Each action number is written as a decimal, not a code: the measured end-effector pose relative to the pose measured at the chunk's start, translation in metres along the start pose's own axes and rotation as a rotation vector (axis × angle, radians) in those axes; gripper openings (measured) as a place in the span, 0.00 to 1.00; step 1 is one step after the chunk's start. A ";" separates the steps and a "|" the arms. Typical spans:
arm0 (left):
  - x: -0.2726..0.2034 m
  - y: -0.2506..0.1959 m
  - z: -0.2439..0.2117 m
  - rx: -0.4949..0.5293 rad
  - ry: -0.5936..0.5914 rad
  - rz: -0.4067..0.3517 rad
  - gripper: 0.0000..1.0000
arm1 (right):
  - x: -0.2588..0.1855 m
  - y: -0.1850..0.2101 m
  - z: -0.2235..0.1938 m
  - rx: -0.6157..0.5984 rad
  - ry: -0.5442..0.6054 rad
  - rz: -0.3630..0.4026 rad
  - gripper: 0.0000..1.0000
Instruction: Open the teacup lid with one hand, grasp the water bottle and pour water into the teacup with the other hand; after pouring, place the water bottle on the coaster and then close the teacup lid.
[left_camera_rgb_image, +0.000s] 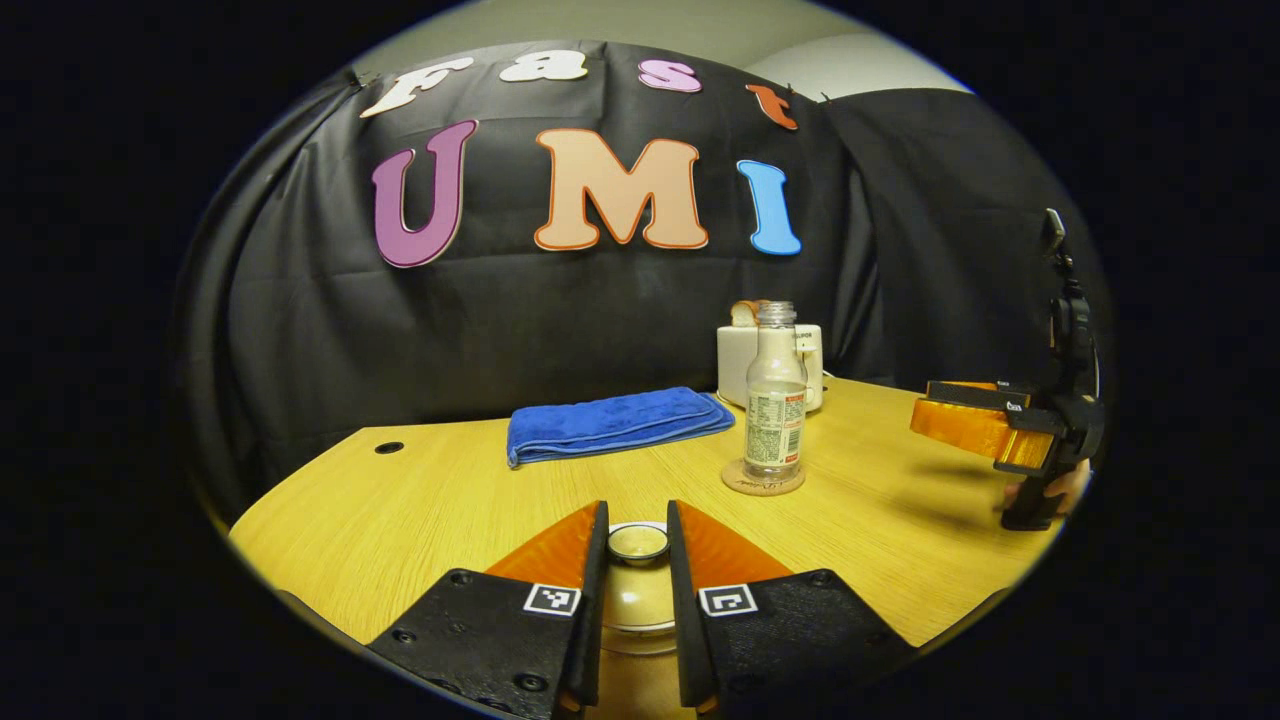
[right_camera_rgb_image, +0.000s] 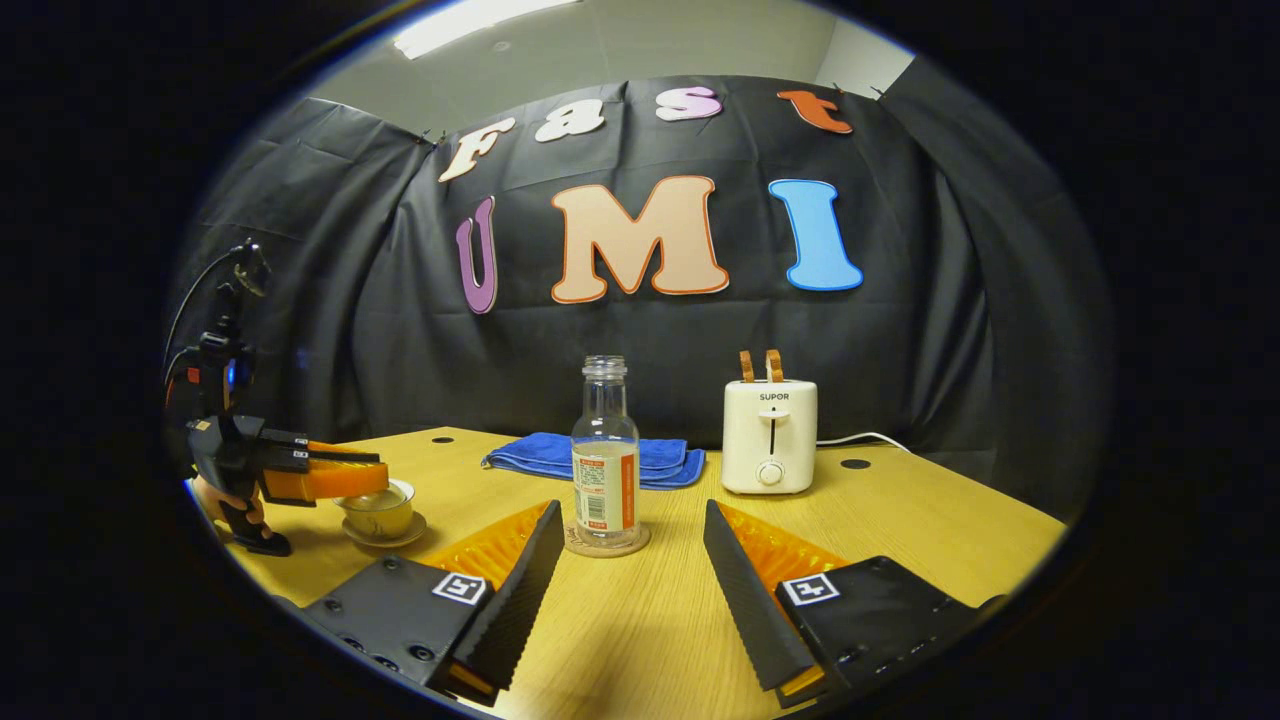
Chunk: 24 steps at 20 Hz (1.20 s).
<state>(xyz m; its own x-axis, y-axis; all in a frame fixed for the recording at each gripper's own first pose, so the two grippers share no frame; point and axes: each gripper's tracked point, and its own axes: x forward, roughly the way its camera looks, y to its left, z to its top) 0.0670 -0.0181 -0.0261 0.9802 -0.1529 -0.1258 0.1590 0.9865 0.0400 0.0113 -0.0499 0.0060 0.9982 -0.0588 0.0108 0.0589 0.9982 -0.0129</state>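
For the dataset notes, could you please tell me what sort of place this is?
Probably a staged recording booth: black cloth wall, light wooden table with a white toaster, folded blue towel and lidded teacup.

Non-task items on wooden table.
Folded blue towel lies ahead-left of right gripper; white toaster with two bread slices stands ahead-right, white cord trailing off its far side.
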 end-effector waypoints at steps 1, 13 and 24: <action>0.000 0.000 0.000 0.002 0.003 0.000 0.28 | 0.000 0.000 0.000 0.000 0.000 -0.001 0.91; -0.011 0.014 0.011 -0.028 -0.071 0.063 0.90 | -0.001 -0.001 0.000 0.000 0.001 -0.012 0.94; -0.054 0.055 0.011 -0.058 -0.126 0.223 0.92 | -0.002 -0.006 0.001 -0.001 0.001 -0.031 0.94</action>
<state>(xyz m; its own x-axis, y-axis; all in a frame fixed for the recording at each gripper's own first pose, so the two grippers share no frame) 0.0243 0.0435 -0.0060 0.9978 0.0660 0.0044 -0.0660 0.9978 -0.0050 0.0091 -0.0555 0.0067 0.9959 -0.0902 0.0098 0.0903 0.9958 -0.0138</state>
